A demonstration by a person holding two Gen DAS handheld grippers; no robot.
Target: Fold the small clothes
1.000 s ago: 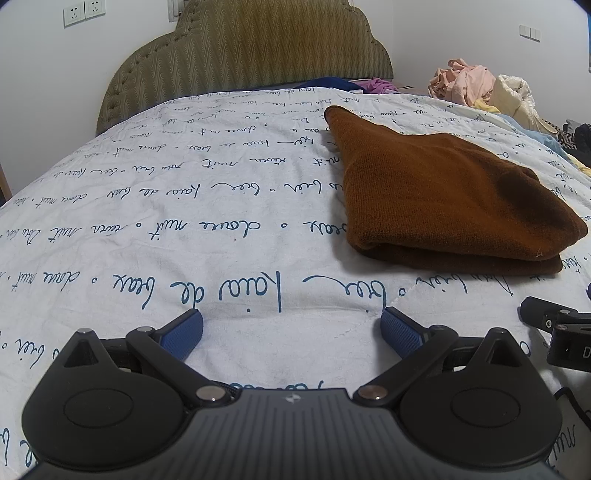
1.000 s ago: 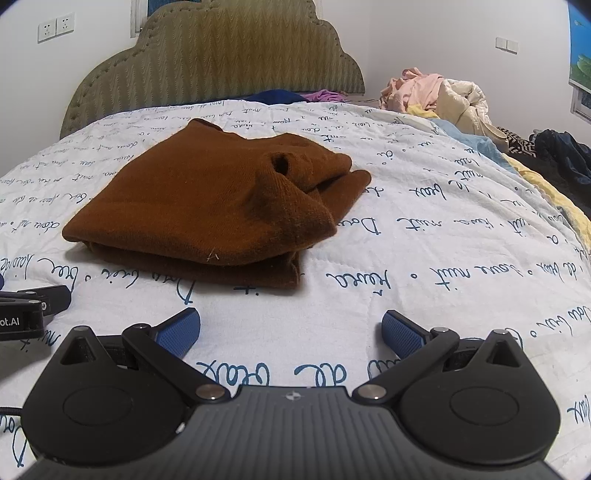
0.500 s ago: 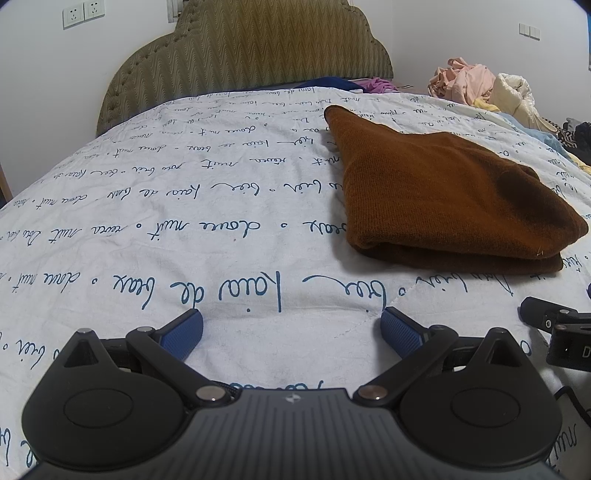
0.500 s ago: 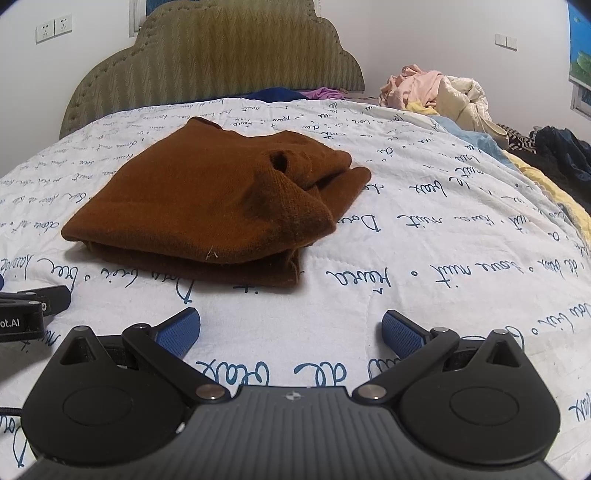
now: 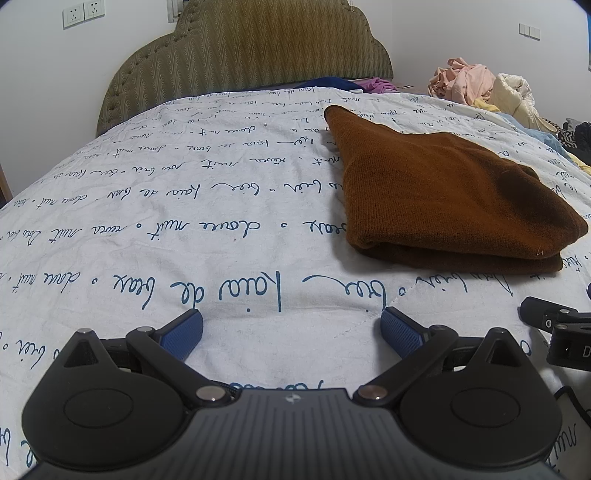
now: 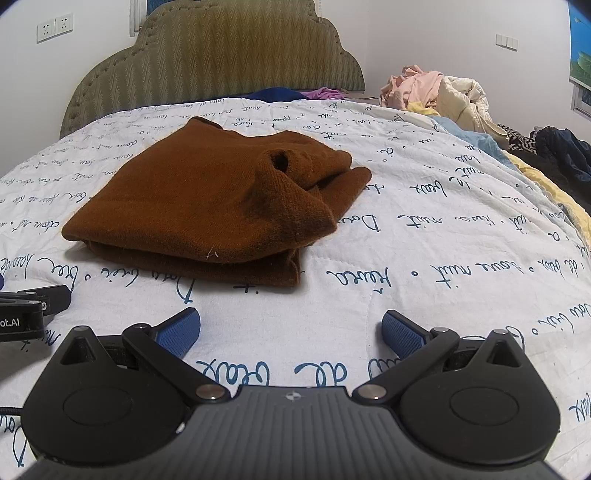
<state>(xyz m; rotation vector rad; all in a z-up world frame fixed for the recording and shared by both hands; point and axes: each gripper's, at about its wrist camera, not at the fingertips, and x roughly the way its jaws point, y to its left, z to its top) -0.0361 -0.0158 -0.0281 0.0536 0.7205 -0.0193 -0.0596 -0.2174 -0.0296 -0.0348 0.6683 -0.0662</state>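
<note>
Brown knit folded on the bed, both tools empty

Rust-brown knit garment [image 6: 207, 206] lies folded in stacked layers on a bed covered by a white quilt [image 5: 184, 236] printed with blue handwritten script. In the right wrist view the garment sits ahead and a little to the left, its folded edge facing the camera, with a rolled opening and a bunched sleeve or collar end on its right side. In the left wrist view the same garment [image 5: 443, 199] lies ahead and to the right, tapering to a point toward the headboard.

Neither tool touches the cloth. The left hand-held gripper [image 5: 291, 328] rests low over the quilt with its blue-padded fingers [image 5: 183, 332] spread wide and nothing between them. The right hand-held gripper [image 6: 291, 328] sits just beside it, likewise spread wide and empty, its blue pads [image 6: 400, 332] near the garment's front edge but apart from it. Each camera catches a black edge of the other tool at the side of its frame.

An olive padded headboard [image 6: 221, 55] with a zigzag pattern stands at the far end against a white wall with sockets [image 5: 77, 14]. Dark blue and purple cloth [image 6: 321, 92] lies at the head of the bed. To the right, a heap of pink and cream laundry [image 6: 436, 92] is piled up, with darker clothes [image 6: 561, 151] further right
</note>
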